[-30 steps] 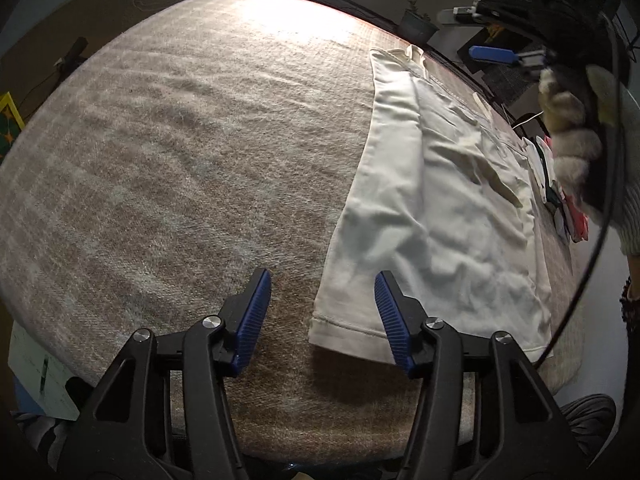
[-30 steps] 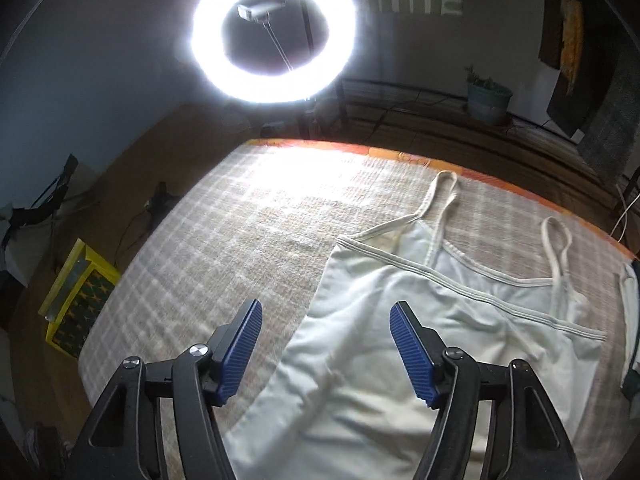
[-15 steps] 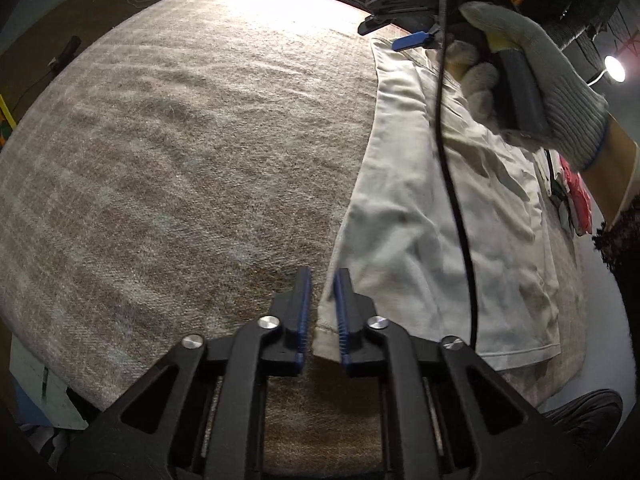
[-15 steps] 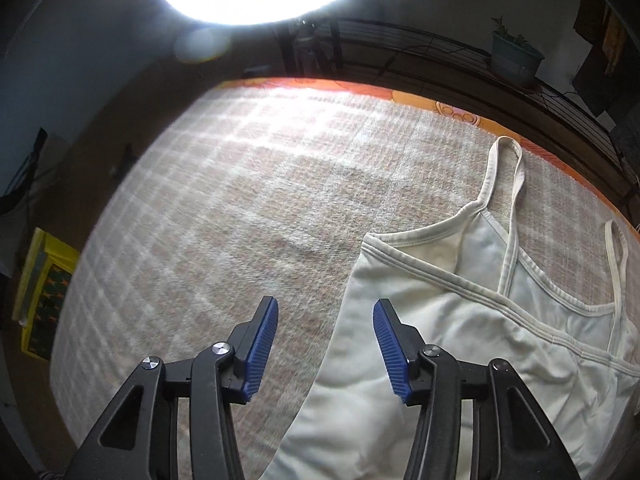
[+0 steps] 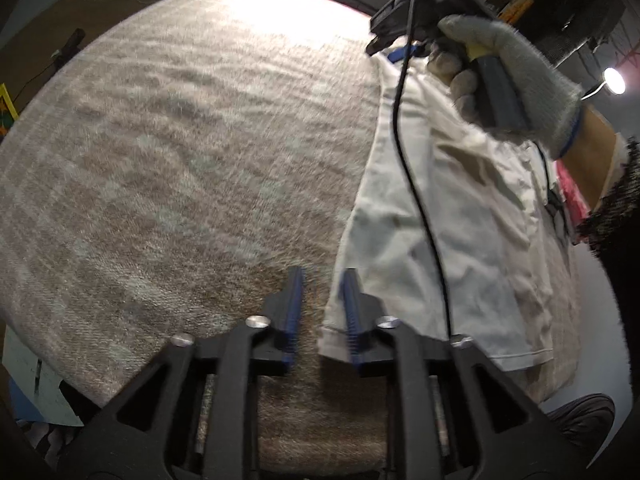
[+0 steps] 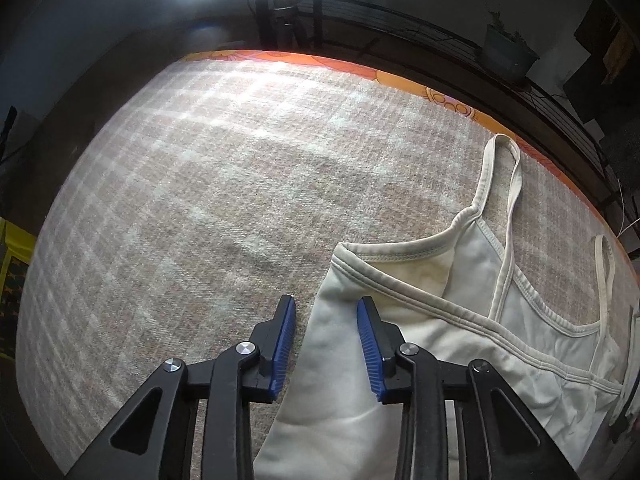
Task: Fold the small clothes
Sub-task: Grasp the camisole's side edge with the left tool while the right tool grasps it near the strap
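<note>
A cream strappy top (image 5: 460,216) lies flat on the checked blanket (image 5: 180,160). My left gripper (image 5: 320,312) is low at the top's near-left hem corner, jaws open with a narrow gap, the right pad over the hem edge. My right gripper (image 6: 326,340) is at the top's upper left side (image 6: 340,312), below the armhole corner, jaws open and straddling the fabric edge. In the left wrist view the gloved hand (image 5: 500,64) holds the right gripper at the far end of the top. The top's straps (image 6: 500,176) lie toward the blanket's far edge.
The checked blanket (image 6: 200,184) stretches wide to the left of the top. An orange edge (image 6: 400,76) borders its far side, with a dark rail behind. Red and white items (image 5: 572,196) lie at the right past the top. A black cable (image 5: 420,200) hangs over the top.
My left gripper, nearly closed half a second ago, has opened slightly at the hem corner. My right gripper has dropped lower and narrowed its jaws around the top's side edge.
</note>
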